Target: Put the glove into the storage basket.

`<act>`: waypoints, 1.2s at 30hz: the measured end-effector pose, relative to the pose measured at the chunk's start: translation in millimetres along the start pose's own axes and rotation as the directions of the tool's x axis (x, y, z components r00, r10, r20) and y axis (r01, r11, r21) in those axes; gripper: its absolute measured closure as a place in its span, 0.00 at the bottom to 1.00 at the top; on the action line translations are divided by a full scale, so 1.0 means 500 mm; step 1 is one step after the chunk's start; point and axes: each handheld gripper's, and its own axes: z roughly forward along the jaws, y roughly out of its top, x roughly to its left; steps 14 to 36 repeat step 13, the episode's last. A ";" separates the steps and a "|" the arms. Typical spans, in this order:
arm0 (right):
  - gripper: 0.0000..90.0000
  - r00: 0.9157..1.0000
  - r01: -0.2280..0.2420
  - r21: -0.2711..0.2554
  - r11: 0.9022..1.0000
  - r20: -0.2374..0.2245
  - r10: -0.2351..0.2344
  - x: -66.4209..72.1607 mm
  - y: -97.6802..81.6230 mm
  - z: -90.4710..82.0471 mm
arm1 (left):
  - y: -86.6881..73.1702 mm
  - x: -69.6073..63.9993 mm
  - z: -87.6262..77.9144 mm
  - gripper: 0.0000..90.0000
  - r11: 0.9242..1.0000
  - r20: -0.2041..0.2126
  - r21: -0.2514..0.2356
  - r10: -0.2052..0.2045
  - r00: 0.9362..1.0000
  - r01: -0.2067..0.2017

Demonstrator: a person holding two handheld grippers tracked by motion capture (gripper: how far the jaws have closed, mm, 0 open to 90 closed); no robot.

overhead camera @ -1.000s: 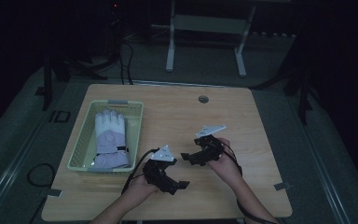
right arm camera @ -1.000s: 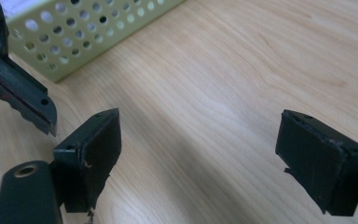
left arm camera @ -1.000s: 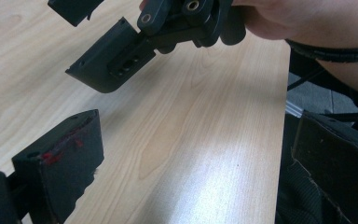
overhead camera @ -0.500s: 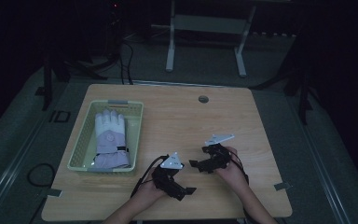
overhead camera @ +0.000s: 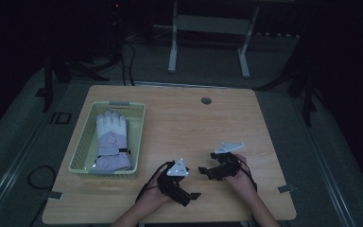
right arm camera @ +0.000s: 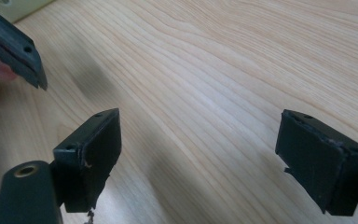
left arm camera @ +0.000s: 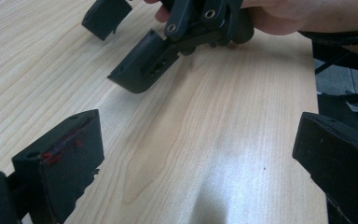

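Right of the basket (overhead camera: pixel 78 156), my left tongs (overhead camera: pixel 194 195) and right tongs (overhead camera: pixel 202 170) gape, empty. Glove (overhead camera: pixel 112 142) lies inside. I'd approach low, pinch the cuff.

white and lilac glove (overhead camera: pixel 111 142); pale green basket (overhead camera: pixel 81 153); light woodgrain table (overhead camera: pixel 184 123); black tools

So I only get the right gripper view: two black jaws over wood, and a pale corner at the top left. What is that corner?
Observer: In the high view it is a pale green basket, well to the left of both hands.
Operator: Anything inside?
Observer: A white and lilac glove lies flat in it.
Operator: And the other hand?
Observer: Its left gripper has its jaws wide apart, with nothing between them.
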 end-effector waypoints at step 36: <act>0.16 1.000 -0.008 -0.007 1.000 0.014 0.009 -0.007 -0.011 -0.002 | -0.012 0.008 0.008 0.02 1.000 -0.001 0.009 -0.008 1.000 0.008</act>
